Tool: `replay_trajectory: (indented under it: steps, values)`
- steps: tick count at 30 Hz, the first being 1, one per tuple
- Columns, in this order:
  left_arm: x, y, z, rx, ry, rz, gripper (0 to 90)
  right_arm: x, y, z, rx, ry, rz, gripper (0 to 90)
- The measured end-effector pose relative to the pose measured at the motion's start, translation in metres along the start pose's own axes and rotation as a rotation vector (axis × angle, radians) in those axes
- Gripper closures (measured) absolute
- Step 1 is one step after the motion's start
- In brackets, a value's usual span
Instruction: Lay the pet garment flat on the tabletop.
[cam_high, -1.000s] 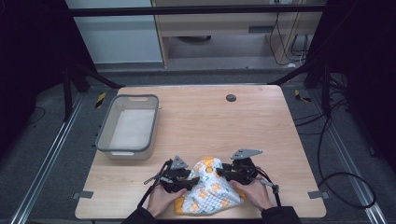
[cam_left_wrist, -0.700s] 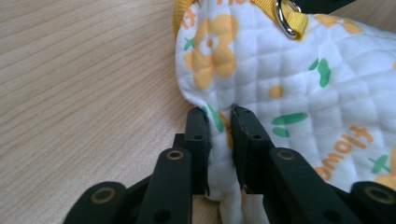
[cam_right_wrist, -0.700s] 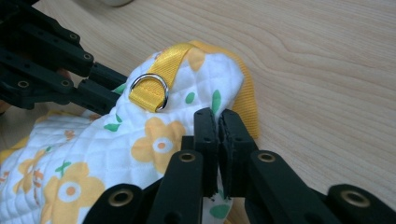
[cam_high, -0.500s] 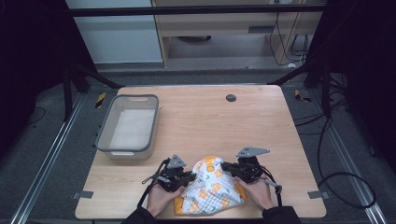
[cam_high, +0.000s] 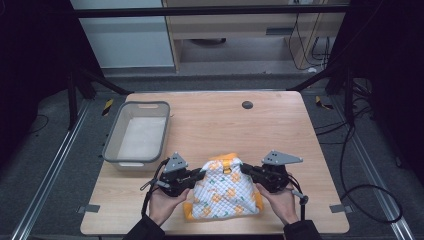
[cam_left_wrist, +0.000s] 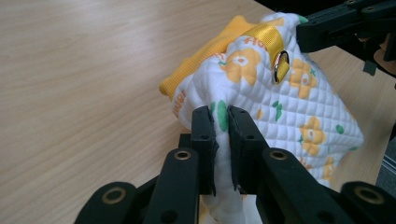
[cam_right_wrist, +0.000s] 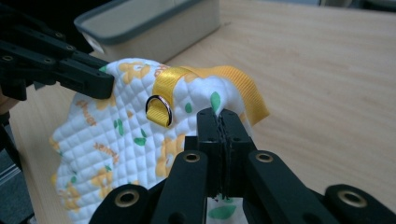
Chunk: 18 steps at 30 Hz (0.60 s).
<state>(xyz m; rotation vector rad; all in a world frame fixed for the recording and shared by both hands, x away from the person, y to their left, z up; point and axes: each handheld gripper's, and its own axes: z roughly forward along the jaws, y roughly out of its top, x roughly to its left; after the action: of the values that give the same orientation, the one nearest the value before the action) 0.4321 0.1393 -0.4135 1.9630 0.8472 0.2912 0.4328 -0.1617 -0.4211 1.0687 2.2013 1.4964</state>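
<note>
On the wooden surface (cam_high: 280, 130), both hands reach in from the near edge, level and angled toward each other. The left tongs (cam_high: 202, 174) and right tongs (cam_high: 246, 170) have just closed, each pinching an upper corner of the quilted bib (cam_high: 222, 192), which hangs spread between them above the near edge, well apart from the grey bin (cam_high: 112, 145). The gripper views reveal a metal ring (cam_right_wrist: 159, 110) on a yellow strap (cam_left_wrist: 268, 37).

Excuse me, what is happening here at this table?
A person holds a claw in each hand. The left claw and the right claw are each shut on the top edge of a white quilted garment with orange flowers, holding it up over the wooden table. A grey plastic bin stands at the left.
</note>
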Motion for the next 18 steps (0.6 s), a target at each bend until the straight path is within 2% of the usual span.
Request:
replay_trajectory:
  steps: [1, 2, 5, 11, 14, 16, 18]
  values:
    - [0.000, 0.000, 0.000, 0.000, 0.000, 0.000, 81.3, 0.000, 0.000, 0.000, 0.000, 0.000, 0.000, 88.8]
    - [-0.002, 0.009, -0.004, -0.027, 0.013, 0.013, 81.3, 0.002, 0.008, -0.004, -0.040, -0.016, -0.017, 88.8]
    - [-0.003, 0.024, -0.009, -0.079, 0.039, 0.030, 81.2, 0.003, 0.020, -0.007, -0.100, -0.051, -0.035, 88.8]
    - [0.000, 0.050, -0.012, -0.136, 0.081, 0.033, 81.1, 0.000, 0.040, -0.004, -0.178, -0.109, -0.027, 88.8]
    - [0.001, 0.056, -0.012, -0.155, 0.102, 0.042, 81.1, -0.003, 0.046, -0.002, -0.208, -0.122, -0.023, 88.7]
    - [0.006, 0.067, -0.006, -0.180, 0.153, 0.054, 80.9, -0.006, 0.051, 0.002, -0.229, -0.139, -0.023, 88.7]
    - [0.015, 0.076, 0.003, -0.195, 0.197, 0.034, 80.1, -0.011, 0.058, 0.011, -0.243, -0.178, -0.025, 88.5]
